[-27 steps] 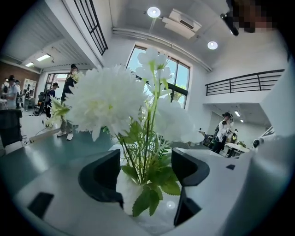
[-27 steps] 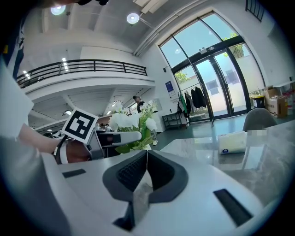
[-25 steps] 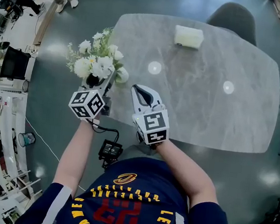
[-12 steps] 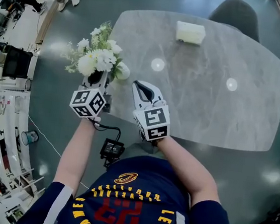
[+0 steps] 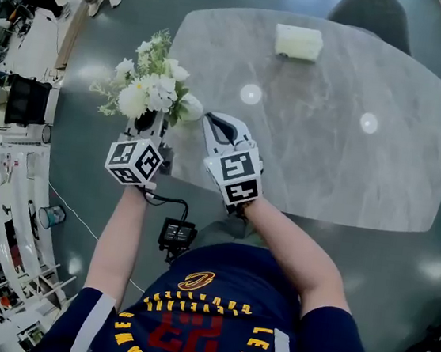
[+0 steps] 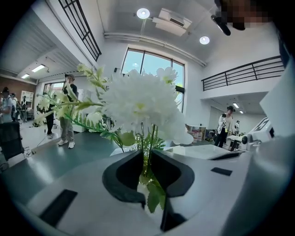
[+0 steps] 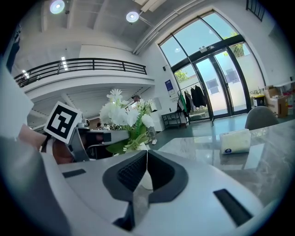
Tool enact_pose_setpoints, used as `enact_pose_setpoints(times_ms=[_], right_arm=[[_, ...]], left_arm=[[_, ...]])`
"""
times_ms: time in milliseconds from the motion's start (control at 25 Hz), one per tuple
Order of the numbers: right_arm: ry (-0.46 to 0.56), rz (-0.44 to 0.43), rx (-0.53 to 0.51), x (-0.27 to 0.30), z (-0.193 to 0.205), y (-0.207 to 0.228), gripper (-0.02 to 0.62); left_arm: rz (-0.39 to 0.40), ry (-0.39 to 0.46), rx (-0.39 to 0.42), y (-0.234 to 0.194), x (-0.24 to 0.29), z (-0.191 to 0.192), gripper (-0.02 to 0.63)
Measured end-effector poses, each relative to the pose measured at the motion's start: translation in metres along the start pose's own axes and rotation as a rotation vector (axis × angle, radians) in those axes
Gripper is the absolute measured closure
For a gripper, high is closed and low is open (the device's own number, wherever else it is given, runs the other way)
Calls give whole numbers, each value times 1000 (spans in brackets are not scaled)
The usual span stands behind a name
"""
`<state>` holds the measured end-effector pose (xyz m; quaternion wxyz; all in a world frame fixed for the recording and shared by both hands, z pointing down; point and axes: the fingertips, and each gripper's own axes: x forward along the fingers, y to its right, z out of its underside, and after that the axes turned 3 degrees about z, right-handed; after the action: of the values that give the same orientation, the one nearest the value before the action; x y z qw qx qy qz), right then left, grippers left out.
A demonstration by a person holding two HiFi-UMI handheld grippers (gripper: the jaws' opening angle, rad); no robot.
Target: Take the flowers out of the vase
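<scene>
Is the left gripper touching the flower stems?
Touching. The left gripper view shows the left gripper with its closing jaws pressed against the flower stems between them.

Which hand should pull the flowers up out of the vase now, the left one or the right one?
Left. The left gripper has its jaws closing with the stems of the flowers between them, so it only needs to lift. The right gripper is shut with nothing in it, off to the side of the bunch.

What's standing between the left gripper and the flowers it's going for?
Nothing visible. The stems of the flowers stand between the jaws of the left gripper, which are closing on them. The right gripper, shut, is off to one side.
</scene>
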<state>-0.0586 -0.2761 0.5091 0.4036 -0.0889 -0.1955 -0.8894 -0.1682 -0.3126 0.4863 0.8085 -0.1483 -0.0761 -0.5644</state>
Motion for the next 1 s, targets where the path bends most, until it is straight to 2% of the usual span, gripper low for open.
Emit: enact_pose_setpoints(times_ms=[400,1000], right_arm=[[-47,-2,-21,19,19,8,588],[-45,-16,-4,15,39,24,588]], left_arm=[[-1,35,-27,1,1,1,552],[-10,99,-54,8,8,-1,557]])
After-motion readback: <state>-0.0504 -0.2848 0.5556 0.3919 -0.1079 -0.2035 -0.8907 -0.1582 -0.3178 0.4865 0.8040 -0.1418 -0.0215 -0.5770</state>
